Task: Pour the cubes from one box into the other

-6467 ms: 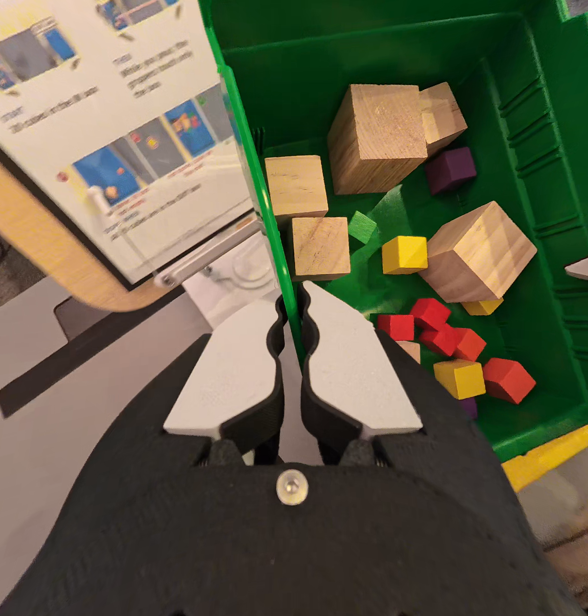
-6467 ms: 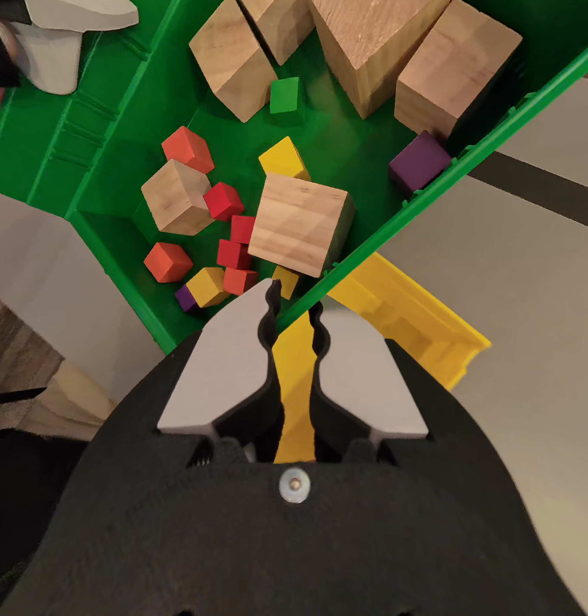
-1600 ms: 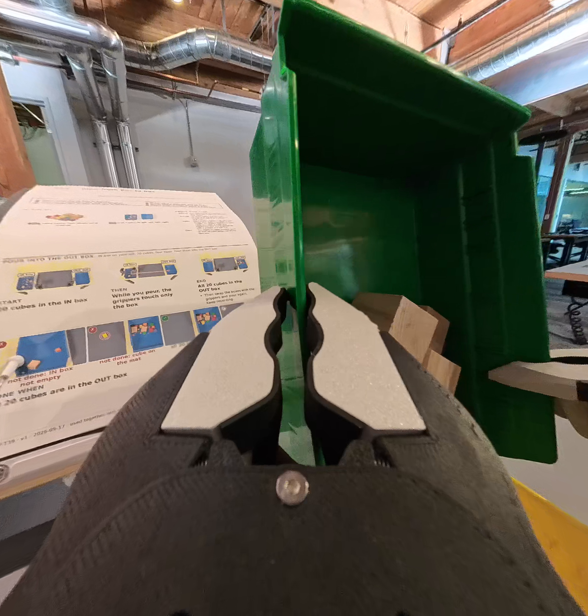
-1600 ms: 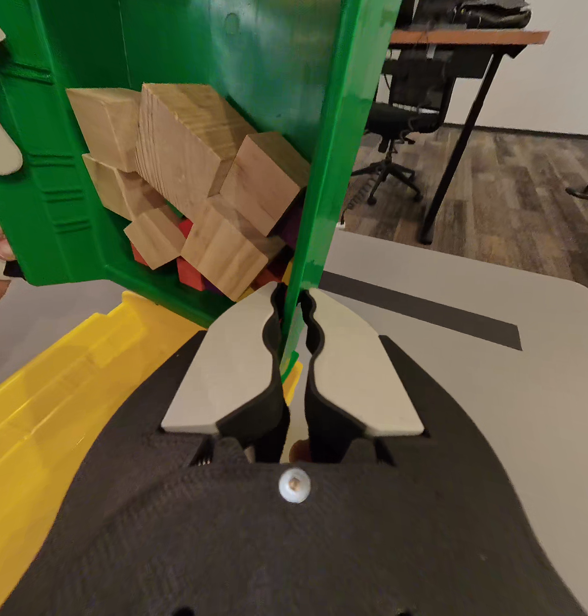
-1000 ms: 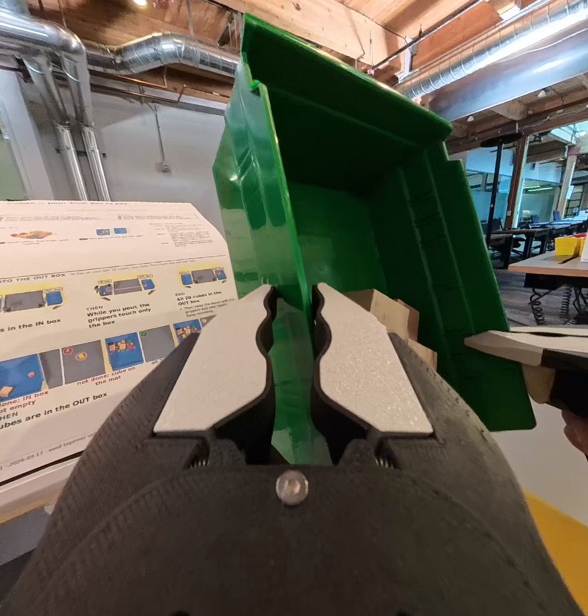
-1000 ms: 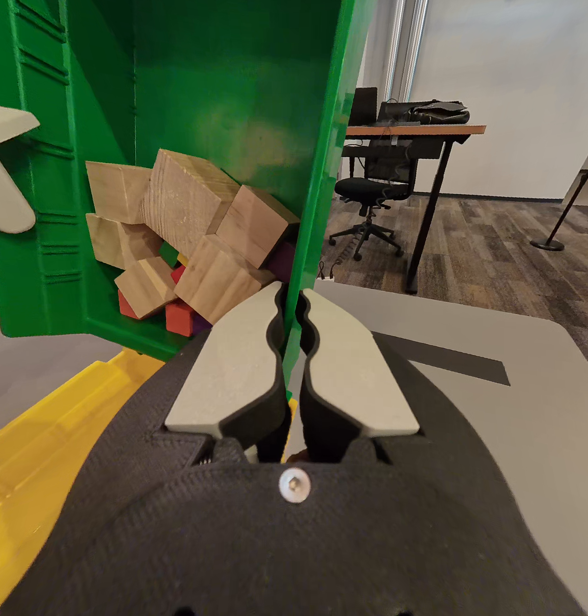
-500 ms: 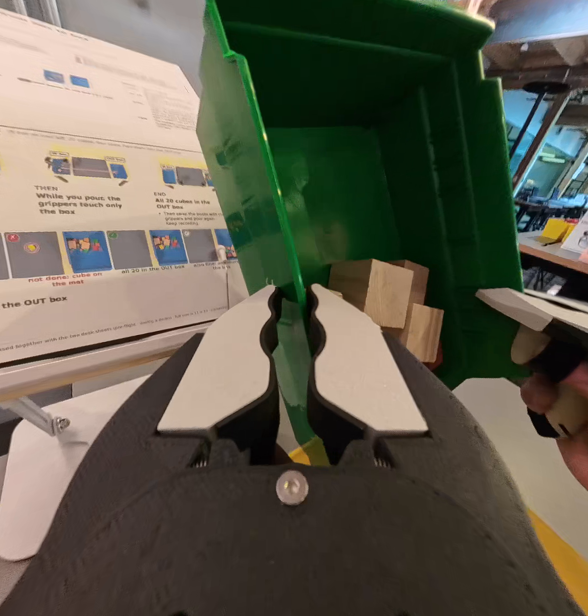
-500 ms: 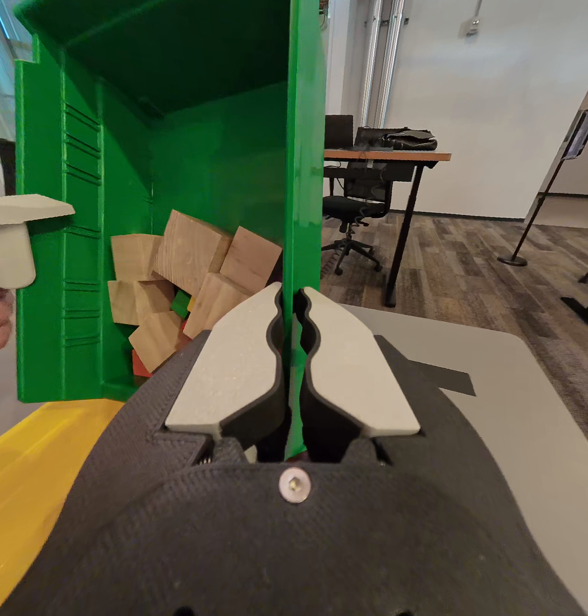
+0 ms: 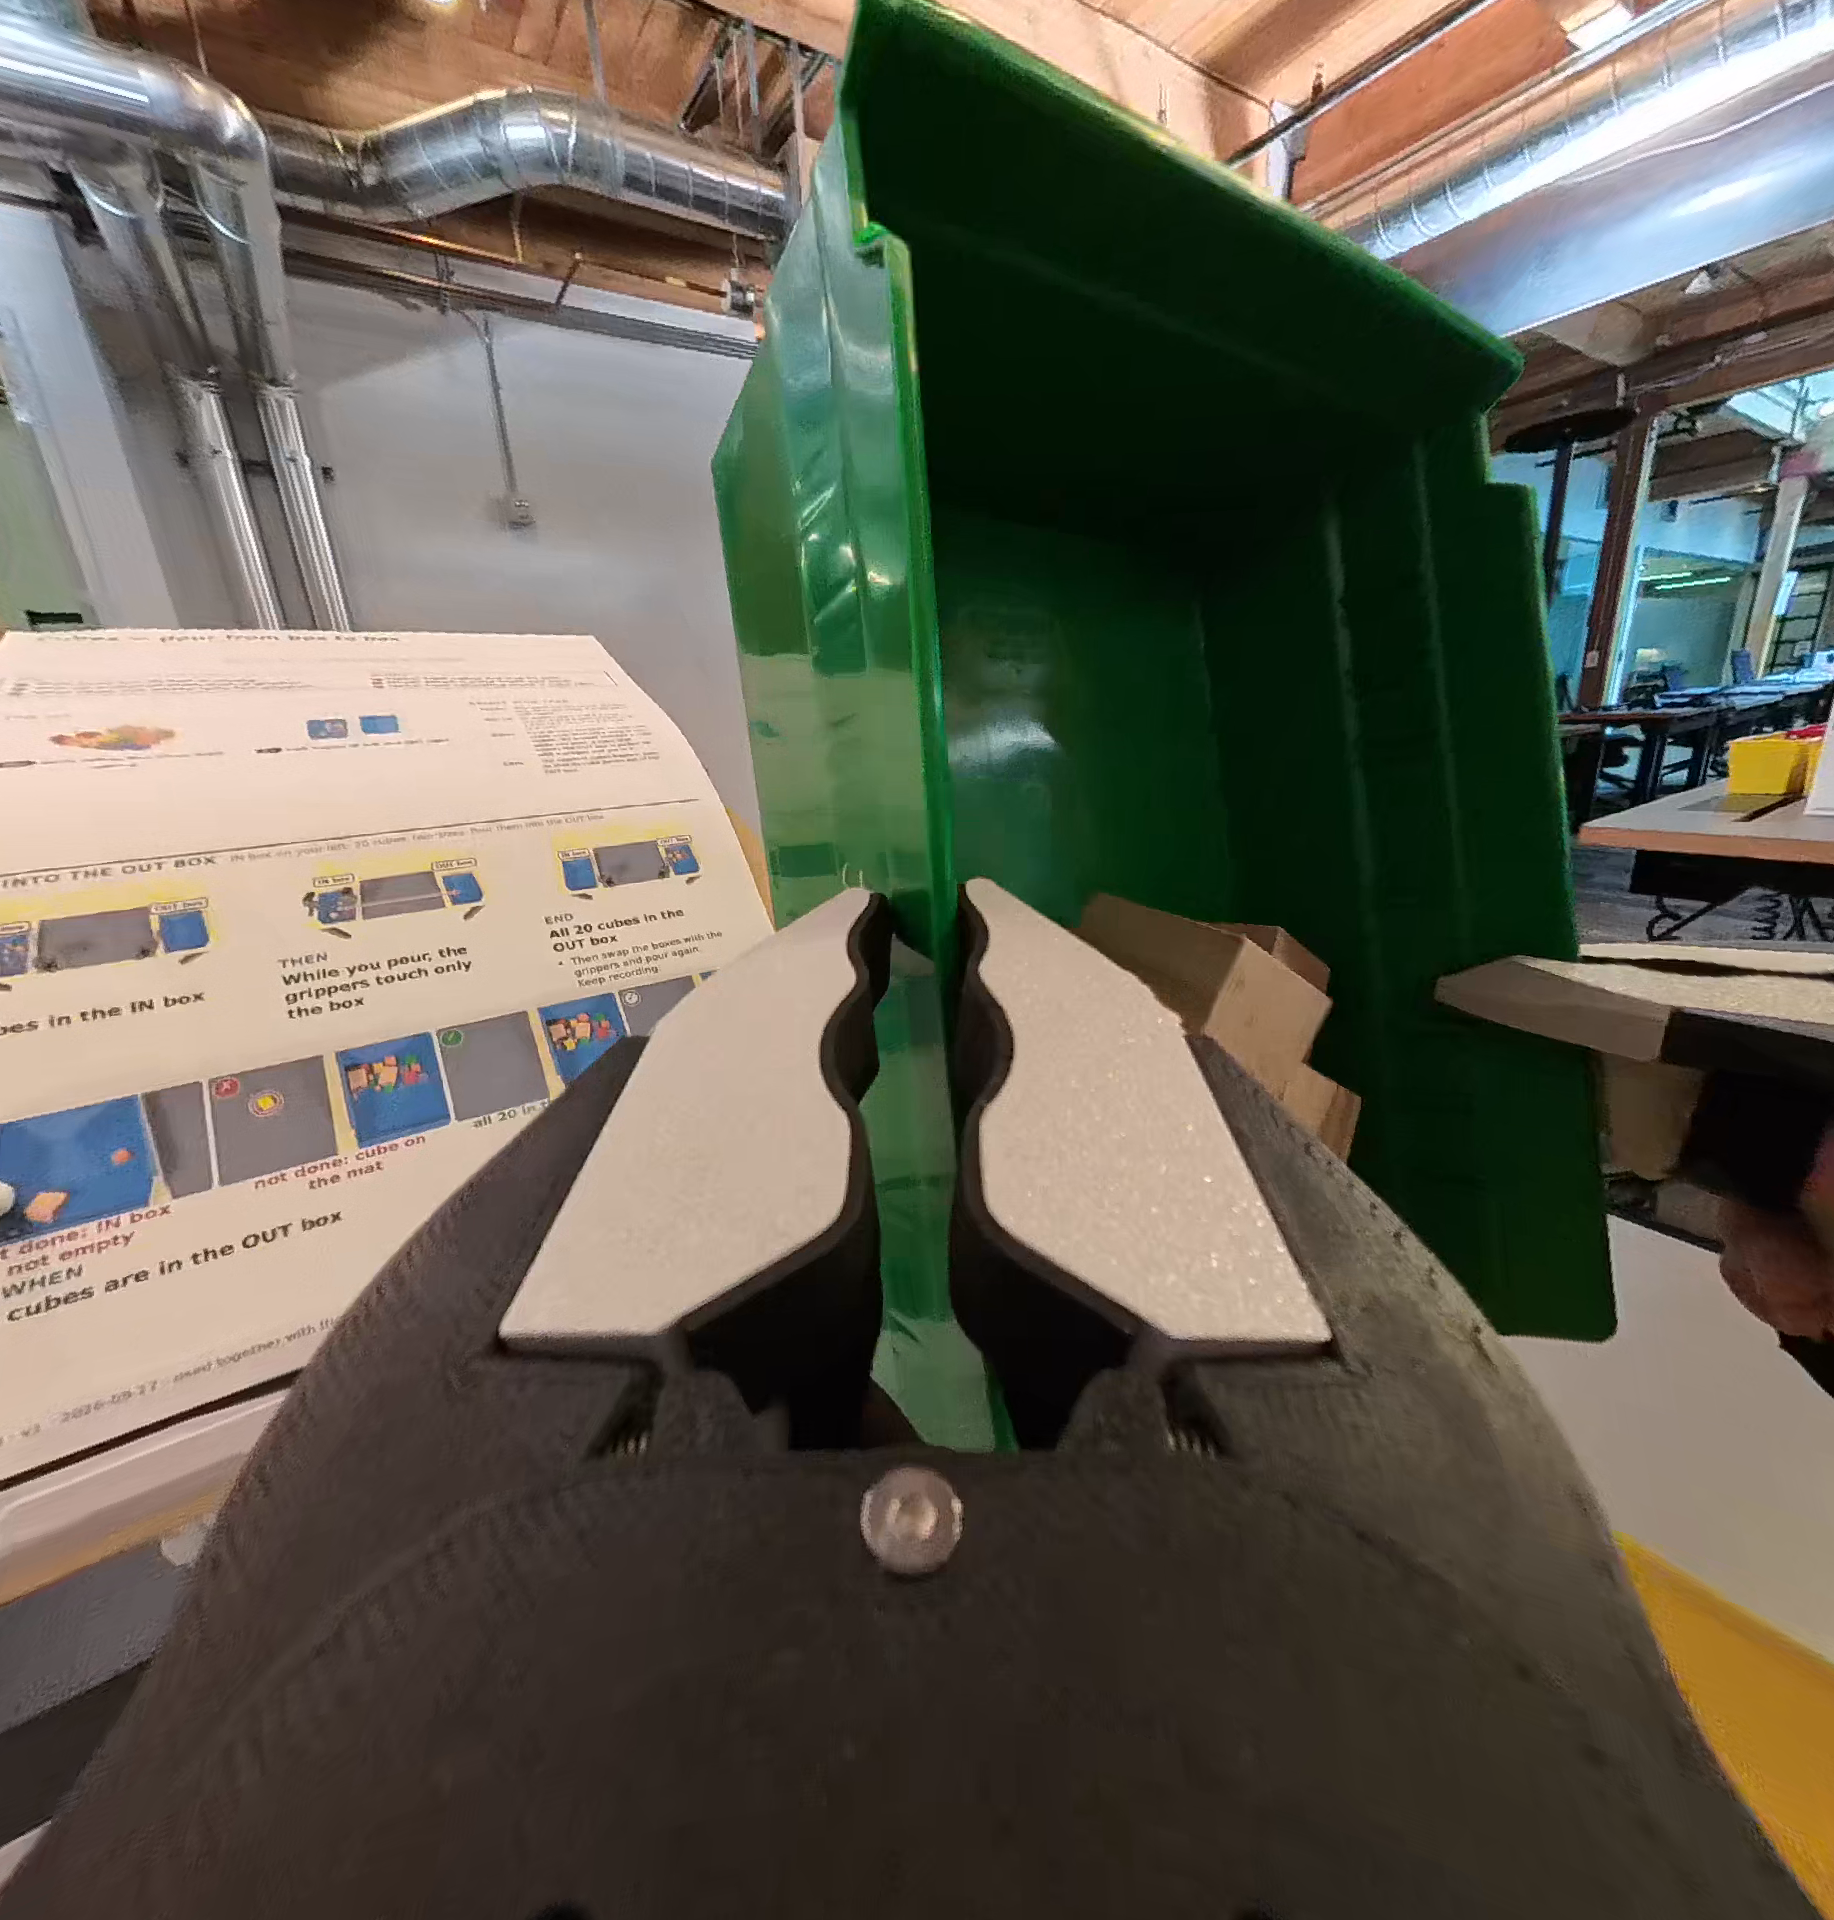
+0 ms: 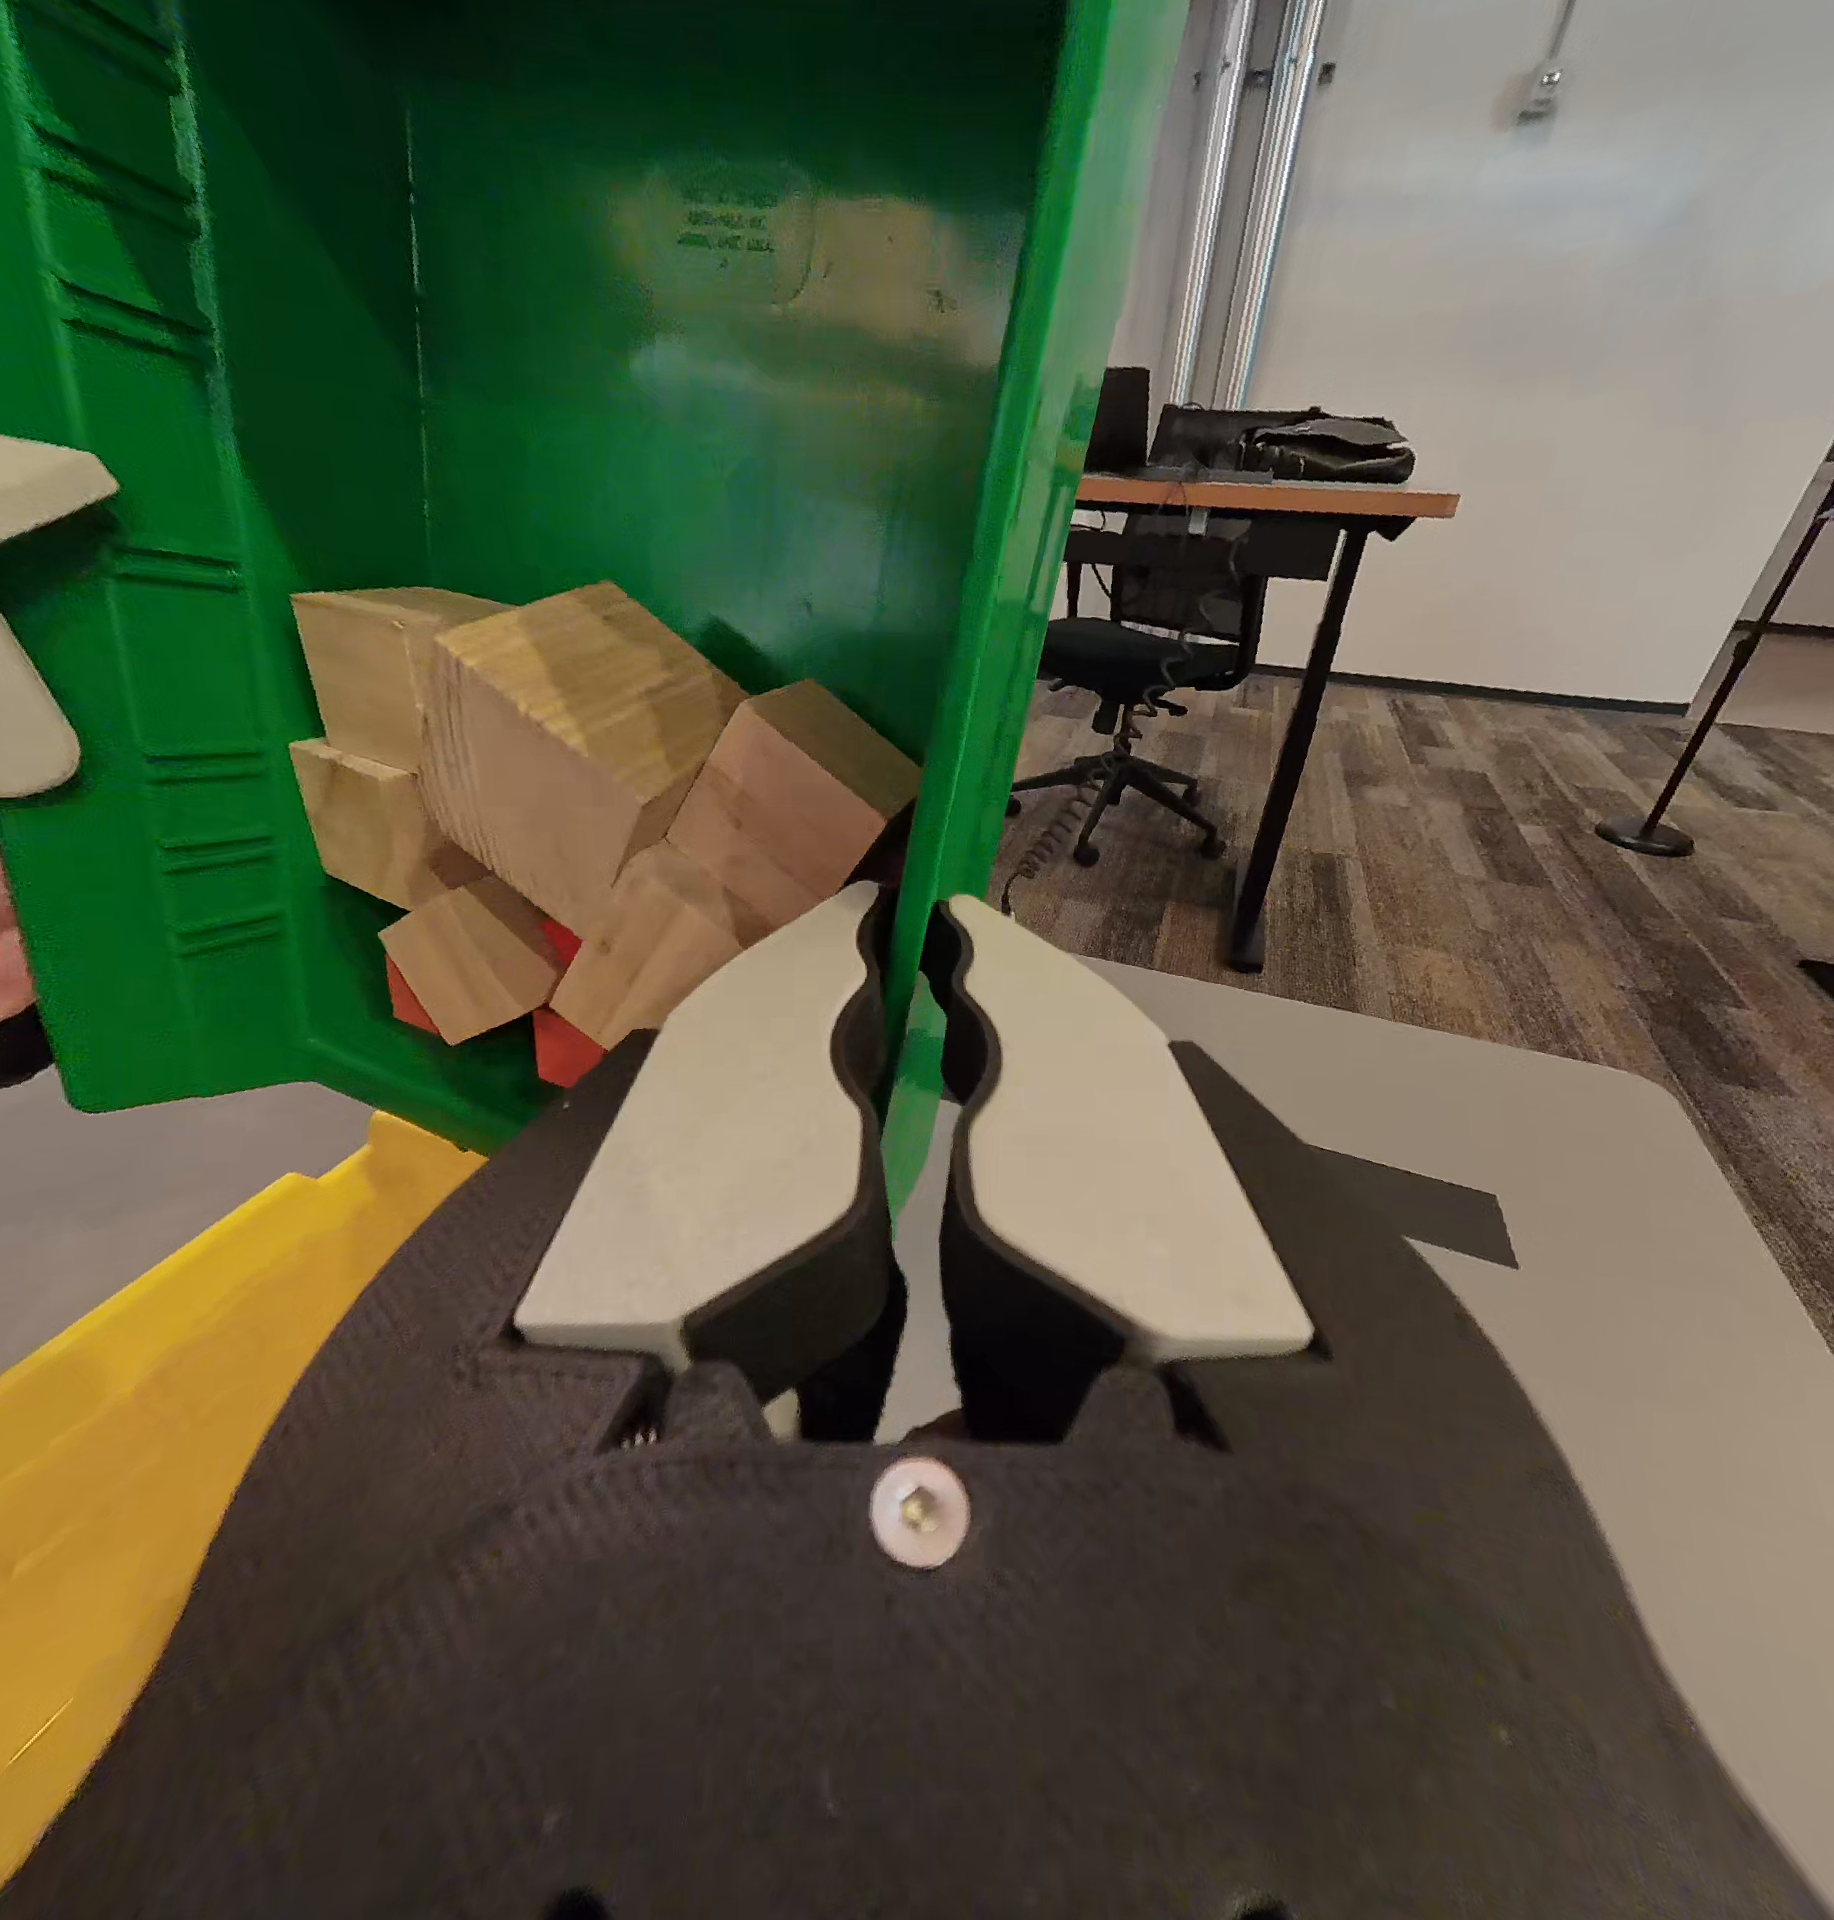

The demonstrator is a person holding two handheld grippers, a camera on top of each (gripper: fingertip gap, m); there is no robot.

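Left wrist view: left tool (image 9: 918,914) clamped on a side wall of the green box (image 9: 1152,644), tipped steeper than half a second ago; wooden cubes (image 9: 1219,982) low inside.

Right wrist view: right tool (image 10: 908,914) clamped on the opposite wall. Cubes (image 10: 570,748) piled at the lower lip above the yellow box (image 10: 113,1423); pour judged imminent, none yet out.

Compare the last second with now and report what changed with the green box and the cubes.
The green box rocked: half a second ago the left view looked lower, showing more cubes; now it has swung back up. The cube pile shifted slightly but remains inside, above the yellow box. Unchanged: the left gripper and right gripper stay clamped on opposite walls.
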